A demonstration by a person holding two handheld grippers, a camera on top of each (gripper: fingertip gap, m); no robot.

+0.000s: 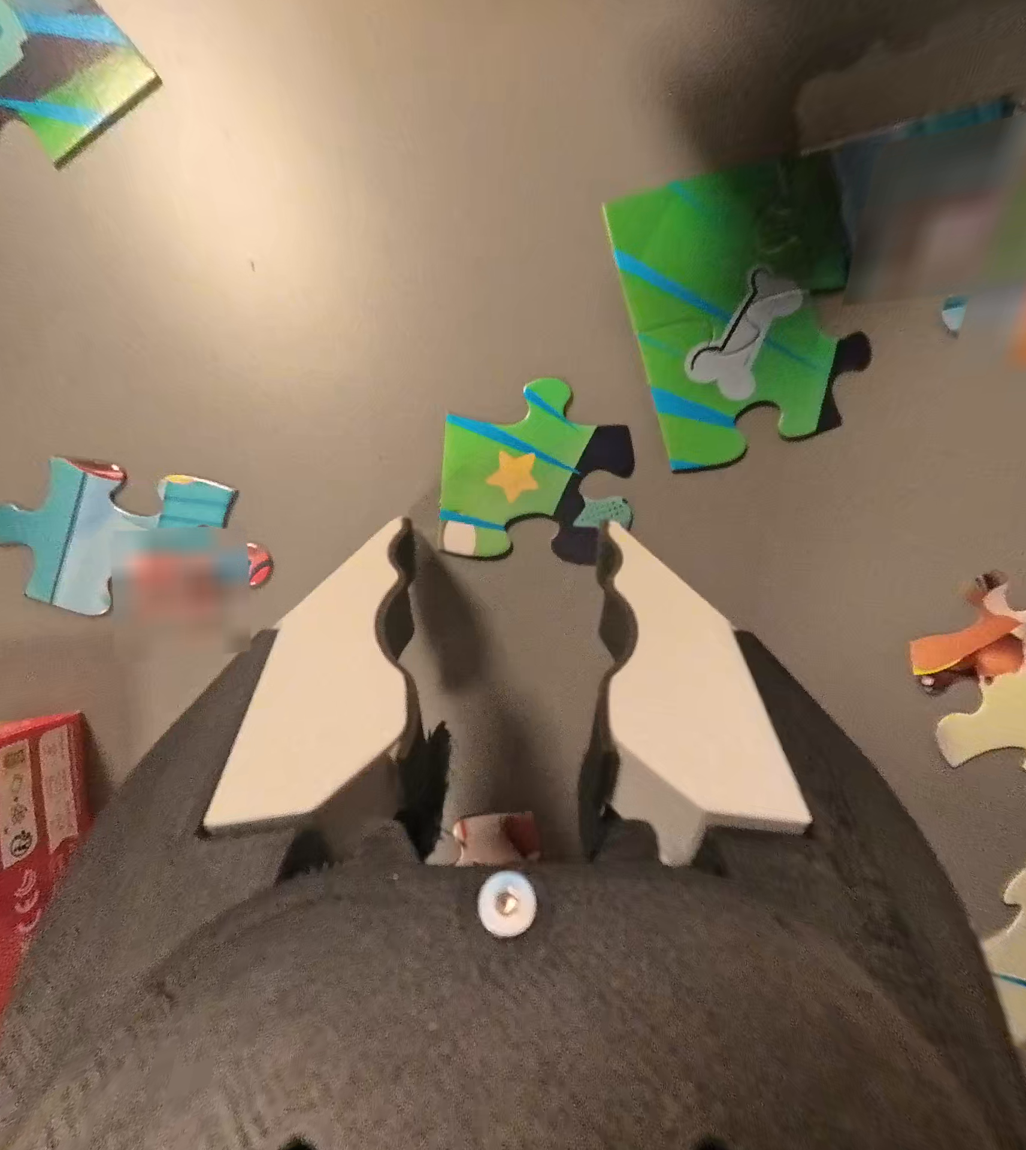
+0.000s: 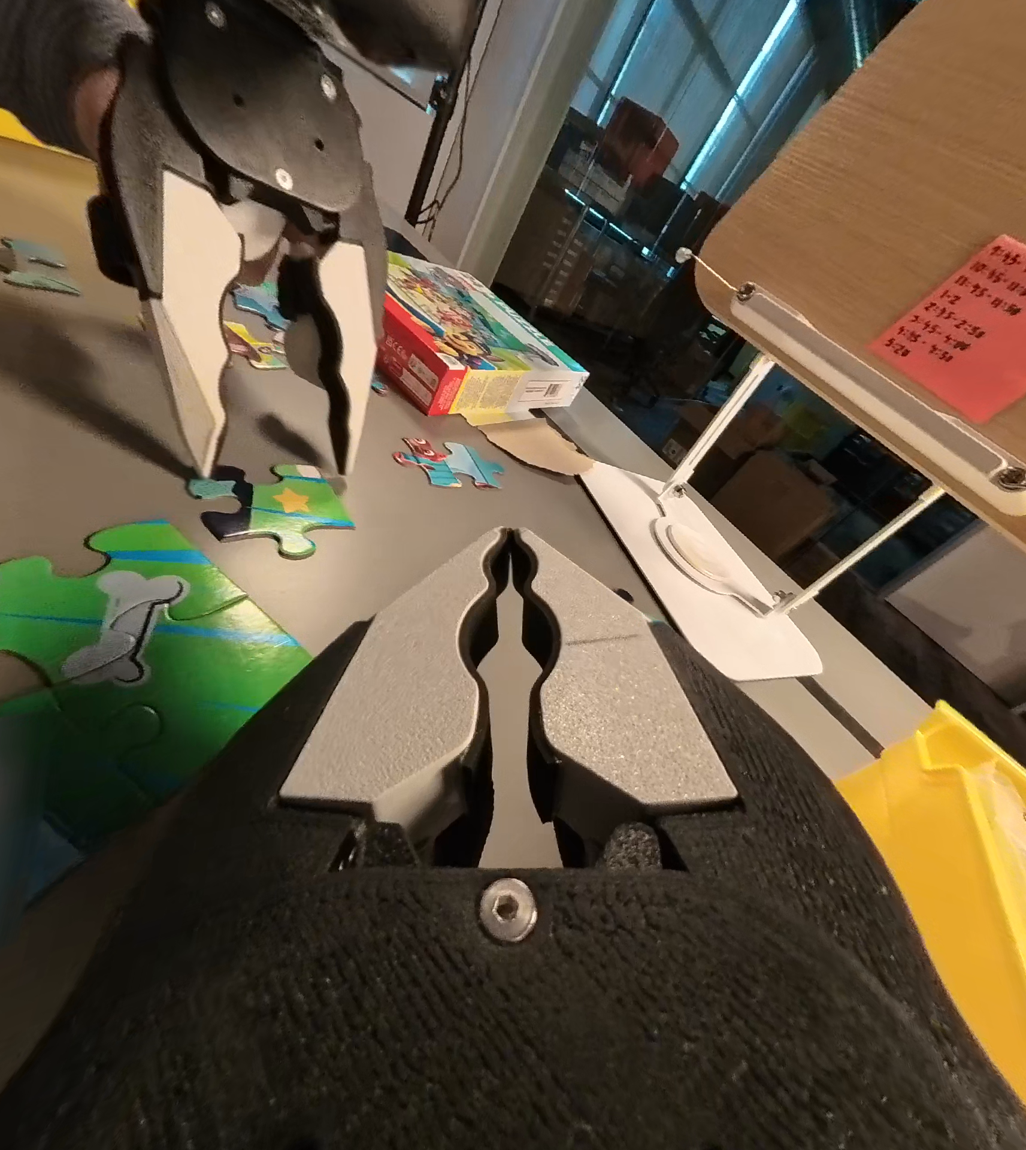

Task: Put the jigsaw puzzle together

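your right gripper hangs over the grey table with its fingertips pressed together on nothing. ahead and to the left, your left gripper points down, jaws apart, its tips at the far edge of the green star puzzle piece. nearer left lies a joined green section with a bone. a red puzzle box sits beyond.
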